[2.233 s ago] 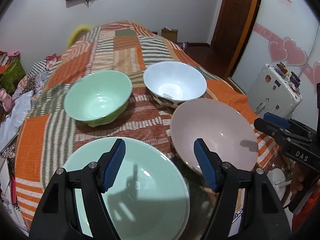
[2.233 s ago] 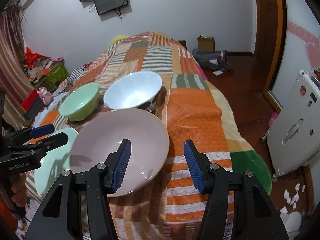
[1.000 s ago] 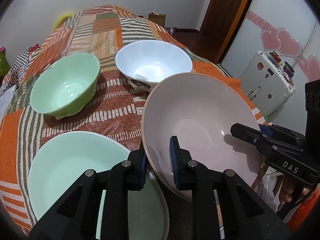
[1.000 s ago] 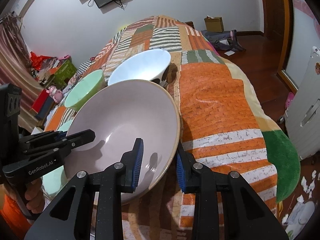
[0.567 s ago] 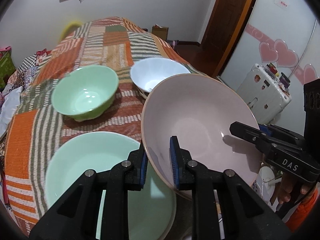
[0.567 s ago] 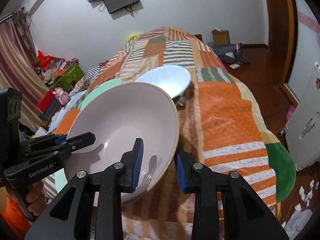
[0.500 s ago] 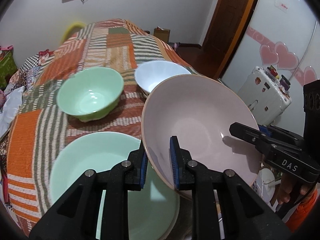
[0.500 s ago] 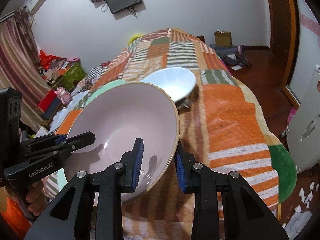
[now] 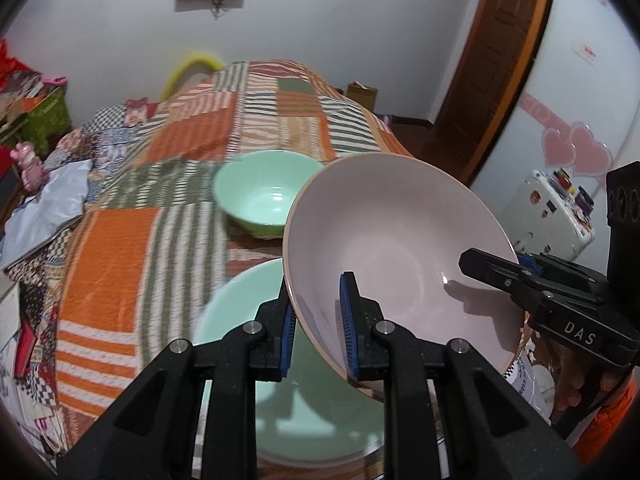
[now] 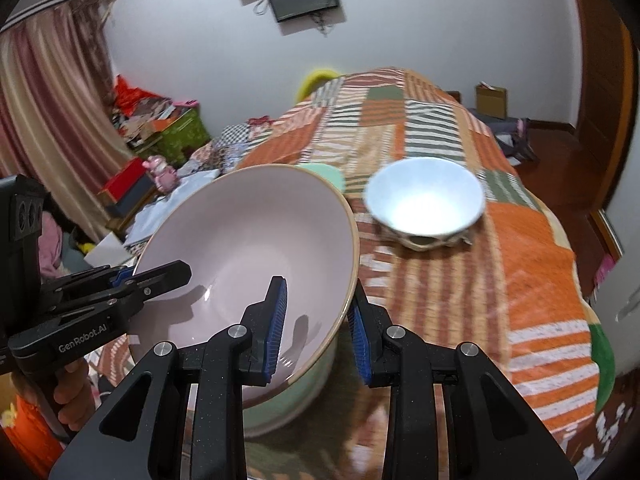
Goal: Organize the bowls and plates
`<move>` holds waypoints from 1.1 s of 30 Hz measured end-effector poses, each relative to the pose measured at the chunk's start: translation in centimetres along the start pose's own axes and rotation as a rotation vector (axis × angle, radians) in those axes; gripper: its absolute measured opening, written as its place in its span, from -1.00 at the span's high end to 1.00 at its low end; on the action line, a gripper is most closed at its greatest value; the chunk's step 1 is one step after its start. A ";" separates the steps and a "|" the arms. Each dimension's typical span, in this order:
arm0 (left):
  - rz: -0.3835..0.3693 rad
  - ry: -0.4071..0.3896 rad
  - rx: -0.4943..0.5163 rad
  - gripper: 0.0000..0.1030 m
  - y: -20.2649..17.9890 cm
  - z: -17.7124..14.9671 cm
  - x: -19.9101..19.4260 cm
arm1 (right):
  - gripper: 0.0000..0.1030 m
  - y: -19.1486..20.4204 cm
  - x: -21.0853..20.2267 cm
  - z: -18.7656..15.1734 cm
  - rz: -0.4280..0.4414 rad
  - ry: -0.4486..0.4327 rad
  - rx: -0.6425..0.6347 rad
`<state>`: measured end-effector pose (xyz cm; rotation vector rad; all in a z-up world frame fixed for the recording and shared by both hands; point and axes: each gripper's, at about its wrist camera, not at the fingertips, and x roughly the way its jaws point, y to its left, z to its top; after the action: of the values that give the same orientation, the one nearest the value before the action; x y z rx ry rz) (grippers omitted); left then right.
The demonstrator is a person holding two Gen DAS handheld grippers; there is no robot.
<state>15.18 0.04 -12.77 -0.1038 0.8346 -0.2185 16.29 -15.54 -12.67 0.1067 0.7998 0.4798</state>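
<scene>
The pink bowl (image 9: 396, 248) is held off the bed, tilted, directly above the large green plate (image 9: 240, 312), which lies on the near part of the patchwork blanket (image 9: 120, 248). The left gripper (image 9: 318, 318) is closed on the bowl's near-left rim, one blue pad inside the wall and one outside. The right gripper (image 10: 316, 320) clamps the opposite rim the same way, its jaws set slightly wider around the wall. A small green bowl (image 9: 266, 196) stands farther back on the blanket, and a white bowl (image 10: 426, 200) stands to its right, well apart from the pink bowl. Probable risks: both grips bear only on a thin, smooth, sloped rim, so uneven pull between the two hands could let the bowl slip or rotate out of one pad pair. Lowering it while tilted could land its edge on the plate first and chip or shift either piece. The soft bedding under the plate may let the stack rock. Both grippers approach from the near side at a low angle, fingers pointing toward the far end of the bed, each held from below by a hand.
</scene>
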 end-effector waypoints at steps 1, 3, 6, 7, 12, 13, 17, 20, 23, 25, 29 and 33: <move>0.006 -0.005 -0.009 0.60 0.6 -0.1 -0.4 | 0.47 0.6 0.3 0.1 0.008 0.001 -0.012; 0.022 -0.017 -0.028 0.60 1.9 -0.5 -1.3 | 0.47 1.7 0.7 0.1 0.024 0.002 -0.026; 0.047 -0.031 -0.056 0.60 3.7 -1.2 -2.5 | 0.47 3.6 1.4 0.2 0.049 0.004 -0.053; 0.054 -0.035 -0.063 0.60 4.3 -1.3 -2.8 | 0.47 4.2 1.7 0.3 0.060 0.005 -0.061; 0.104 -0.051 -0.105 0.60 7.4 -2.2 -4.7 | 0.47 7.1 3.0 0.5 0.103 0.017 -0.098; 0.112 -0.053 -0.111 0.60 7.9 -2.3 -5.0 | 0.47 7.6 3.3 0.5 0.112 0.020 -0.106; 0.156 -0.060 -0.140 0.60 10.0 -3.1 -6.3 | 0.47 9.7 4.3 0.5 0.147 0.031 -0.130; 0.182 -0.064 -0.157 0.60 11.5 -3.4 -6.9 | 0.47 10.9 5.0 0.4 0.166 0.043 -0.138; 0.205 -0.065 -0.173 0.60 12.8 -4.0 -7.4 | 0.47 12.1 6.0 0.2 0.182 0.060 -0.147; 0.214 -0.064 -0.182 0.60 13.6 -4.4 -7.4 | 0.47 12.8 6.6 0.1 0.190 0.073 -0.151; 0.226 -0.049 -0.207 0.60 15.2 -5.0 -7.1 | 0.47 13.8 8.1 -0.2 0.196 0.105 -0.160; 0.231 -0.025 -0.232 0.60 16.8 -5.8 -6.3 | 0.47 14.3 9.2 -0.5 0.196 0.138 -0.169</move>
<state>9.25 17.79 -15.07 -0.2255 0.8371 0.0973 16.12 1.27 -15.29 -0.0057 0.8846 0.7440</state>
